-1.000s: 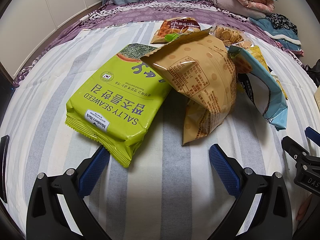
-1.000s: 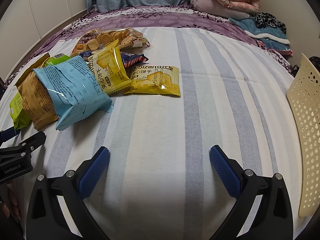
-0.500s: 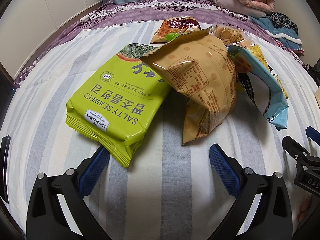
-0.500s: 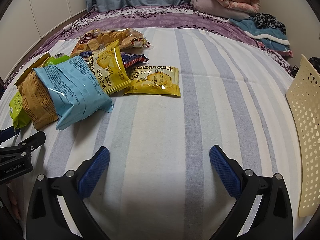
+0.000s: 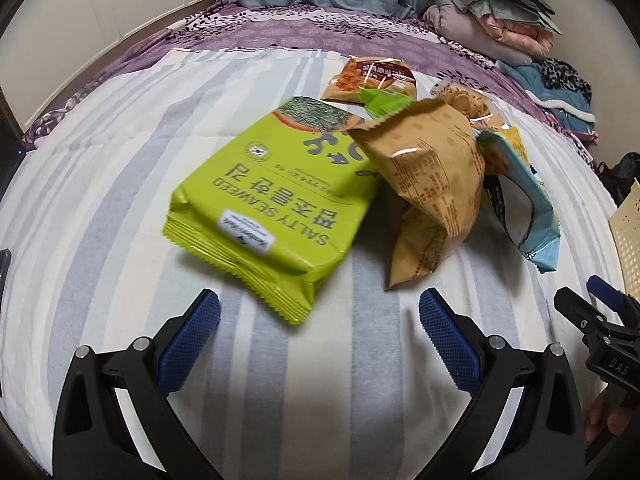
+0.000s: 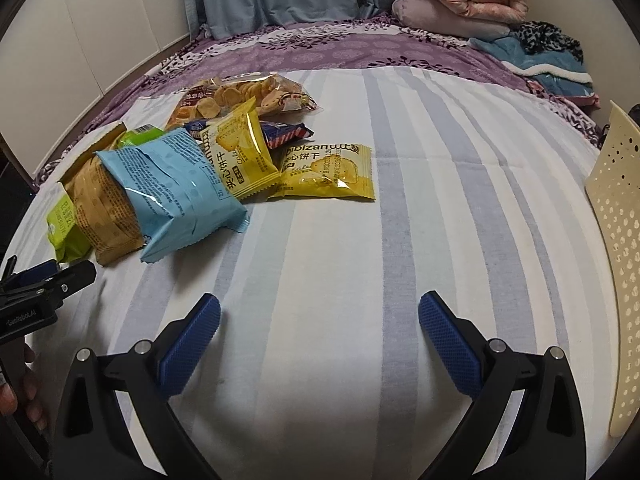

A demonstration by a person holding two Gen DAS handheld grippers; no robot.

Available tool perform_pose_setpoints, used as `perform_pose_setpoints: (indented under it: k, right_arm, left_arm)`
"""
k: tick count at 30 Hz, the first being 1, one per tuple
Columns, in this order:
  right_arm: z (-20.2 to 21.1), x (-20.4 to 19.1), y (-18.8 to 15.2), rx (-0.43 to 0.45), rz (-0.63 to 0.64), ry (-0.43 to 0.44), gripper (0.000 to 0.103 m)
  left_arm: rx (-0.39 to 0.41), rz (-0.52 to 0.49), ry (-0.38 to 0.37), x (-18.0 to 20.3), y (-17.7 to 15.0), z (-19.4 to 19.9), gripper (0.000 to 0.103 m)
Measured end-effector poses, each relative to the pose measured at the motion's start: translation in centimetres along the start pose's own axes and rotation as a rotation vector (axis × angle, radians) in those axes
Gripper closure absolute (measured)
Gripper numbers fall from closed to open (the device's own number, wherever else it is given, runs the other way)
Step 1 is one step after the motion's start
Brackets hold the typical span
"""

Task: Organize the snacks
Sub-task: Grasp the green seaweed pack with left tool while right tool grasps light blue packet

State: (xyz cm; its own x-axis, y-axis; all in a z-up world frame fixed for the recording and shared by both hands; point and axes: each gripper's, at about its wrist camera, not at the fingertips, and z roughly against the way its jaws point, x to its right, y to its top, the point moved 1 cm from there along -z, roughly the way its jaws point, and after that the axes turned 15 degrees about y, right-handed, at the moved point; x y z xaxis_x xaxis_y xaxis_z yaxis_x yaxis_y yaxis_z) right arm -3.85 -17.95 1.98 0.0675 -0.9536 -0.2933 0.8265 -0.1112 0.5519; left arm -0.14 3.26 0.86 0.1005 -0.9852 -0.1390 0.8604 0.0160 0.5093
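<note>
The bedsheet (image 6: 420,240) is white with pale blue and grey stripes, and the bedspread (image 6: 320,54) beyond it is purple with a dark floral print. The seaweed pack (image 5: 276,204) is lime green (white lettering, a dark green patch at its far end). Beside it lie a tan bag (image 5: 432,184) with faint dots, a light blue bag (image 6: 176,192) and two yellow biscuit packs (image 6: 332,172). The basket (image 6: 618,248) is cream, dotted with holes. Both grippers have blue pads (image 6: 192,344) on black arms.
</note>
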Motion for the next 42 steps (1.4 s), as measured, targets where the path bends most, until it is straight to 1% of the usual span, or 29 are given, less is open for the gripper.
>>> perform_pose_setpoints:
  k: [4, 6, 9, 12, 15, 17, 21, 23, 26, 29, 32, 39, 42]
  right_arm:
    - [0.7, -0.6, 0.4, 0.023, 0.014, 0.065, 0.005]
    - [1.1, -1.3, 0.7, 0.031, 0.049, 0.074, 0.005]
    - [1.7, -2.5, 1.5, 0.046, 0.11, 0.082, 0.005]
    - [2.0, -3.3, 2.0, 0.055, 0.133, 0.104, 0.005]
    - [1.9, -3.6, 2.1, 0.046, 0.139, 0.122, 0.005]
    - [1.7, -3.8, 2.0, 0.038, 0.146, 0.123, 0.005]
    - [1.4, -4.1, 2.0, 0.024, 0.165, 0.13, 0.005]
    - [1.4, -4.4, 2.1, 0.019, 0.178, 0.135, 0.005]
    - [1.2, -4.8, 2.7, 0.015, 0.205, 0.146, 0.005]
    - [0.5, -5.1, 3.5, 0.009, 0.233, 0.15, 0.005]
    - [-0.2, -5.5, 4.4, 0.002, 0.251, 0.149, 0.005]
    - [-1.8, -6.2, 5.7, -0.023, 0.292, 0.168, 0.005]
    - [-2.7, -6.6, 6.0, -0.038, 0.308, 0.185, 0.005]
  left_arm:
    - [0.026, 0.006, -0.004, -1.1, 0.7, 0.9, 0.002]
    - [0.033, 0.0, -0.014, -1.6, 1.4, 0.9, 0.002]
    - [0.04, -0.023, 0.002, -2.2, 2.6, 0.5, 0.002]
    - [0.02, -0.072, 0.006, -2.2, 3.6, -0.7, 0.002]
    - [0.018, -0.127, 0.034, -1.8, 4.3, -1.7, 0.002]
    - [0.014, -0.144, 0.046, -1.7, 4.7, -2.1, 0.002]
    - [0.011, -0.148, 0.025, -2.3, 5.6, -2.3, 0.002]
    - [0.02, -0.15, 0.002, -2.8, 5.9, -2.0, 0.002]
    - [0.027, -0.195, -0.012, -2.9, 6.2, -1.9, 0.002]
    - [0.047, -0.269, -0.002, -2.2, 6.6, -2.2, 0.002]
    - [0.059, -0.316, 0.018, -1.5, 7.4, -2.7, 0.002]
    - [0.068, -0.361, 0.023, -1.5, 8.5, -2.8, 0.002]
    - [0.074, -0.373, 0.006, -2.2, 8.6, -2.4, 0.002]
